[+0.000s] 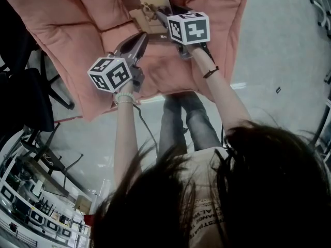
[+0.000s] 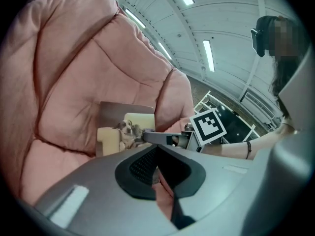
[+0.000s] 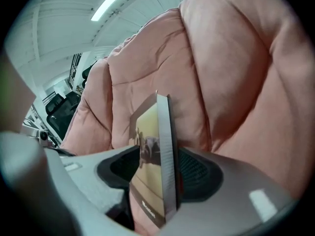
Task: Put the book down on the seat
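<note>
Person's dark hair [image 1: 258,190] is filling 6 o'clock of head view. L gripper [image 1: 143,36], at 11 o'clock, is hovering just above pink padded seat [image 1: 67,25] w/ jaw tips pinched together, nothing btwn. R gripper [image 1: 158,15], at 12 o'clock, is standing wide; book [image 1: 151,3] is sitting edge-on btwn its jaws, left pad clear of cover, and is lying against seat cushion.

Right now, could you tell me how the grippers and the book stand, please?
Left gripper shut, empty. Right gripper open, book edge-on between its jaws, not pinched. Book against the pink seat cushion. Nothing in the way.
</note>
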{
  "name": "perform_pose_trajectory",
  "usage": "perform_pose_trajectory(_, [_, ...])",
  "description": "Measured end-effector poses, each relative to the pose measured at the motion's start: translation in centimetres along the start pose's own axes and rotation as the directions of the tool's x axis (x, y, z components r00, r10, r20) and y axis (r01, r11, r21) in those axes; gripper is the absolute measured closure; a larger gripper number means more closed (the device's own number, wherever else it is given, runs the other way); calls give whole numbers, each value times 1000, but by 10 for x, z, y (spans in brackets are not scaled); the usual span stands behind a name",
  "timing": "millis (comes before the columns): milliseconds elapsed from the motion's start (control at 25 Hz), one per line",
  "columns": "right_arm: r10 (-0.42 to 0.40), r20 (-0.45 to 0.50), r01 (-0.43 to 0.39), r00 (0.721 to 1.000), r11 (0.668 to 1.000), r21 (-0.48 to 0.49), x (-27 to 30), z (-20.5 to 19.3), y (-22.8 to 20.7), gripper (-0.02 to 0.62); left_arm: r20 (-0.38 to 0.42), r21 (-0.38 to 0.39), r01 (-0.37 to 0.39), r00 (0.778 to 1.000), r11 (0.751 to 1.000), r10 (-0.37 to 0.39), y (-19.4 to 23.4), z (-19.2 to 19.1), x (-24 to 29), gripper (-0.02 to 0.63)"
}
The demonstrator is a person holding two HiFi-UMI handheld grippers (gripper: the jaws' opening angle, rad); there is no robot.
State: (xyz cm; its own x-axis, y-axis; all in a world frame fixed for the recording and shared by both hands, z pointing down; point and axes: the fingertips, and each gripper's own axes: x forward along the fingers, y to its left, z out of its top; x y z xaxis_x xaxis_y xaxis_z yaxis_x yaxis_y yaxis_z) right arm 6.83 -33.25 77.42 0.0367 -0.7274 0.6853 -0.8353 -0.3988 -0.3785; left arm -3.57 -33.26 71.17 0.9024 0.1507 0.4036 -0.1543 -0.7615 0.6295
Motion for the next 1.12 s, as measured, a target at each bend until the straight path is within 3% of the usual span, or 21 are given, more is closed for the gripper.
perform_pose_trajectory(320, [-50,32,49,998,999,10,-2,-2,1,341,4,-6,2,1000,1000,-2,-1,-5,-3,615])
perform_pose_trajectory(800, [27,45,-29,999,999,41,-12,0,14,341,21,-6,-4,1000,1000,4,-8,-3,-6,615])
perform_pose_trajectory(1120, [94,71,-94,993,996,-2,-43,28,36,357,49,5,0,999,1000,0,-32,21,-17,615])
